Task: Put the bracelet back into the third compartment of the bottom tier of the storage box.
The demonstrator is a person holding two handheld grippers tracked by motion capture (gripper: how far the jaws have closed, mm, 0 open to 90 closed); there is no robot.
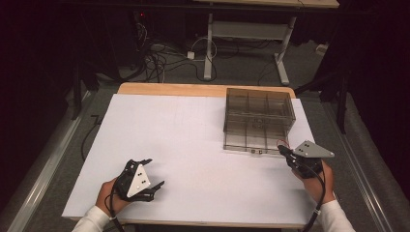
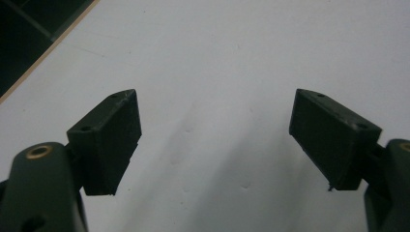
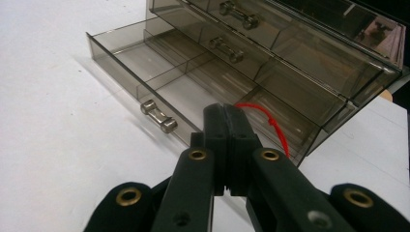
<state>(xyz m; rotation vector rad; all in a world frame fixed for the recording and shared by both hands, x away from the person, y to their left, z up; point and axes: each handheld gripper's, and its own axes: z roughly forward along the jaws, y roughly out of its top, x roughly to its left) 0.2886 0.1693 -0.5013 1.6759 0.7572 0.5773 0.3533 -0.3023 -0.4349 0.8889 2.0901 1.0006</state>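
A thin red cord (image 3: 270, 123) is pinched between the closed fingers of the right gripper (image 3: 225, 112), just before the open bottom drawer (image 3: 145, 72). The left gripper (image 2: 217, 135) is held wide open, low over the white table (image 1: 193, 130). The room behind is dark.

L gripper (image 1: 152, 173) at near-left of table, held in L hand (image 1: 107, 198), 2 jaws spread wide, nothing between, R gripper (image 1: 283, 150) at near-right, held in R hand (image 1: 316, 186), jaws pressed together, pointing fwd, white sleeves at both wrists
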